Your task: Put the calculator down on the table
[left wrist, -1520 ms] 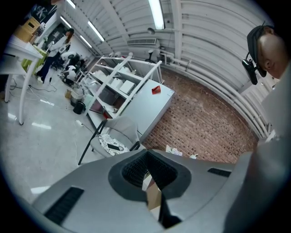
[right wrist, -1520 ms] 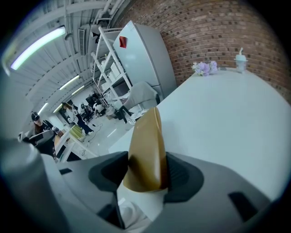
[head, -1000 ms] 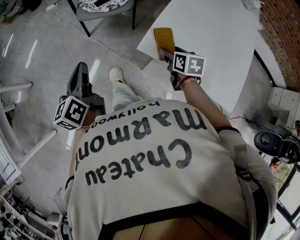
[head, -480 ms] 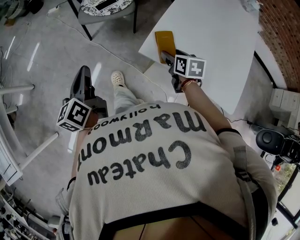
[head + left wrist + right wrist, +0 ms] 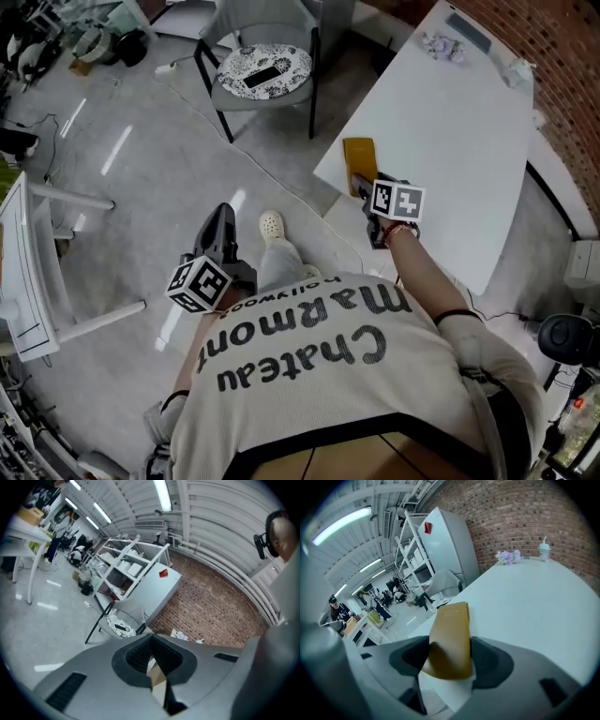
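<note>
A flat yellow calculator (image 5: 360,157) sticks out past my right gripper (image 5: 362,182), which is shut on its near end. It hangs over the near left edge of the white table (image 5: 459,131); whether it touches the top I cannot tell. In the right gripper view the calculator (image 5: 451,634) sits pinched between the jaws of the right gripper (image 5: 450,657), pointing along the table (image 5: 529,602). My left gripper (image 5: 221,221) hangs over the grey floor beside the person's leg, away from the table. The left gripper (image 5: 152,660) is shut on nothing.
A chair with a patterned cushion (image 5: 263,70) stands on the floor left of the table. Purple flowers (image 5: 439,45) and a lidded cup (image 5: 543,551) sit at the table's far end by the brick wall. A white frame (image 5: 37,262) stands at the left.
The head camera has pulled back and tilted up, so more table and the chair show. The right gripper still holds the calculator at the table's near edge. The left gripper stays low.
</note>
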`<state>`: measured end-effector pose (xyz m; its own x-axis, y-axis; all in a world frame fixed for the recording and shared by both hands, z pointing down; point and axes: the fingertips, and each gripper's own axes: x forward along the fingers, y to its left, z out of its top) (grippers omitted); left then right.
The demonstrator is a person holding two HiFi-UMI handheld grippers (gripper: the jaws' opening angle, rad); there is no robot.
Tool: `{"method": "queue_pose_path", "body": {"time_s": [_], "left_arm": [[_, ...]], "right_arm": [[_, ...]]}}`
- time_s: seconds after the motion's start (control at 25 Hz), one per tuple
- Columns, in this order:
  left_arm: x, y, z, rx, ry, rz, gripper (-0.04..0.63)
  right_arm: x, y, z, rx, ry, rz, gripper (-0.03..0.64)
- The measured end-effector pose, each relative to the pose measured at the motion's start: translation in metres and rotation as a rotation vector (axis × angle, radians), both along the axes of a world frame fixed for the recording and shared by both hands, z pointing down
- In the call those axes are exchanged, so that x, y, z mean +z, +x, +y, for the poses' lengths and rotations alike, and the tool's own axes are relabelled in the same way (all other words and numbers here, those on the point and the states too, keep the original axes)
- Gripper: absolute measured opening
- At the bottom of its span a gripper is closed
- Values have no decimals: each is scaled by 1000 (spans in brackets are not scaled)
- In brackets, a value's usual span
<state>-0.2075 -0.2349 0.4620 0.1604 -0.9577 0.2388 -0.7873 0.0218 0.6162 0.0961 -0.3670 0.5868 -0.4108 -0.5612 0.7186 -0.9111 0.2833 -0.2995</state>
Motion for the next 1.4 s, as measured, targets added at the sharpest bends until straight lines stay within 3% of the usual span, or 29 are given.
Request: {"method": "queue_pose_path", "body": {"time_s": [0.08, 0.2, 0.36, 0.52, 0.68, 0.92, 1.12, 1.32, 1.4], "left_arm": [[3, -4, 12, -25, -34, 45, 2], [-3, -11, 18, -28, -42, 43, 0], [-20, -15, 8, 15, -8, 34, 0], [-28, -10, 9, 89, 2, 44, 2], [-38, -16, 15, 162, 9, 35, 2], [-68, -40, 40, 217, 73, -14, 2], [-92, -44, 66, 279, 128, -118, 2], [-109, -47, 95, 298, 174, -25, 2], [-112, -48, 107, 312, 184, -20, 2]], "right_arm": [[-3, -1, 0, 3, -15, -5, 291], [-4, -2, -3, 22, -38, -11, 274], [-21, -2, -6, 51, 10, 6, 258], [-44, 6, 9, 144, 53, -3, 258], [-81, 9, 27, 274, 145, -39, 176], [-135, -20, 82, 377, 251, -199, 79], [-174, -60, 128, 357, 313, -313, 3], [-211, -110, 171, 226, 381, -396, 3], [-221, -124, 186, 201, 411, -418, 3]]}}
